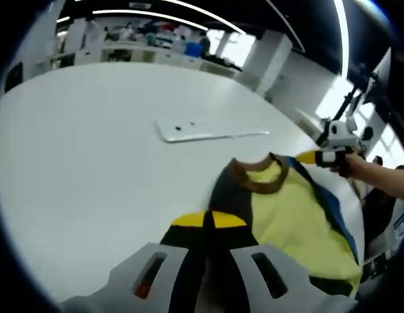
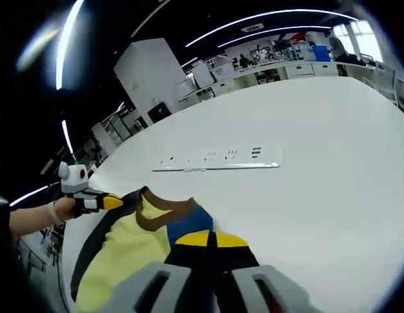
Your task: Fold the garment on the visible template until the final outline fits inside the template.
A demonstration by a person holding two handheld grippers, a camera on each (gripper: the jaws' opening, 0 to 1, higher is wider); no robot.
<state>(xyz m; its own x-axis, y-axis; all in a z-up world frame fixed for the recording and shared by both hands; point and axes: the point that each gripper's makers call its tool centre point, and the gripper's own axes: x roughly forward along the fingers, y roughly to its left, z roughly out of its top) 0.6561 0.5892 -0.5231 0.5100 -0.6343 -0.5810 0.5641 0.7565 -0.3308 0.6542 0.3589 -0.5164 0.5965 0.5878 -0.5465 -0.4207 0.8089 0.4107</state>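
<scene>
A yellow garment (image 1: 286, 208) with a brown collar (image 1: 254, 184) and black and blue side parts lies spread at the near edge of the white table (image 1: 91, 143). My left gripper (image 1: 207, 220) is shut on its black shoulder. The right gripper (image 1: 312, 156), held by a hand, pinches the blue shoulder on the far side of the collar. In the right gripper view, my right gripper (image 2: 211, 240) is shut on the blue shoulder of the garment (image 2: 123, 254). The left gripper (image 2: 110, 201) holds the black edge beyond the collar (image 2: 164, 214).
A flat white strip (image 1: 208, 130) with small dark marks lies on the table beyond the garment, also seen as a strip (image 2: 218, 160) in the right gripper view. Desks, shelves and people stand far behind. The table edge (image 2: 77, 228) runs under the garment.
</scene>
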